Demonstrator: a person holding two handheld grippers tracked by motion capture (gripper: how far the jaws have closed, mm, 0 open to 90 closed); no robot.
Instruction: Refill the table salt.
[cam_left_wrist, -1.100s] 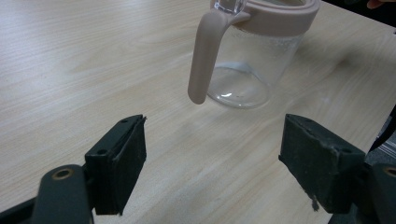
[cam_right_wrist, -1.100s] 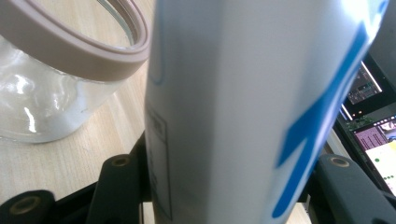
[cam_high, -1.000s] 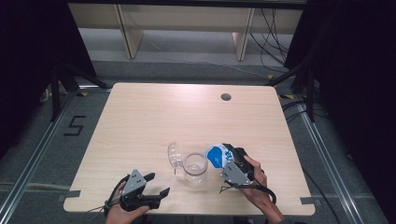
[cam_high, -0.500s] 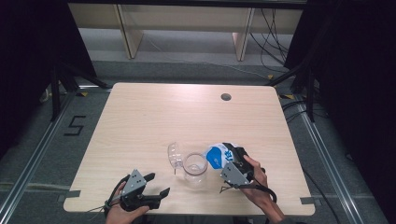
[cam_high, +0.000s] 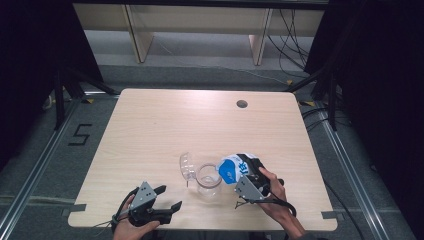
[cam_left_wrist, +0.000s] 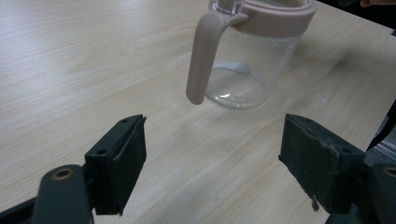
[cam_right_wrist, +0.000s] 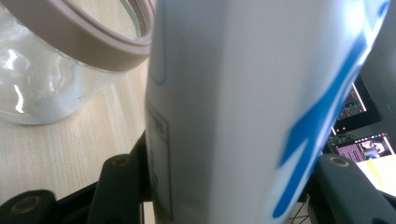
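A clear glass jug with a beige rim and handle stands near the table's front middle, its clear lid flipped open to the left. My right gripper is shut on a white and blue carton, tilted with its top over the jug's mouth. In the right gripper view the carton sits between the jaws of the right gripper, beside the jug's rim. My left gripper rests at the front left, open, with nothing in it. In the left gripper view the left gripper points at the jug and its handle.
The wooden table has a round cable hole at the back right. Grey floor with metal rails surrounds the table. Shelving stands beyond the far edge.
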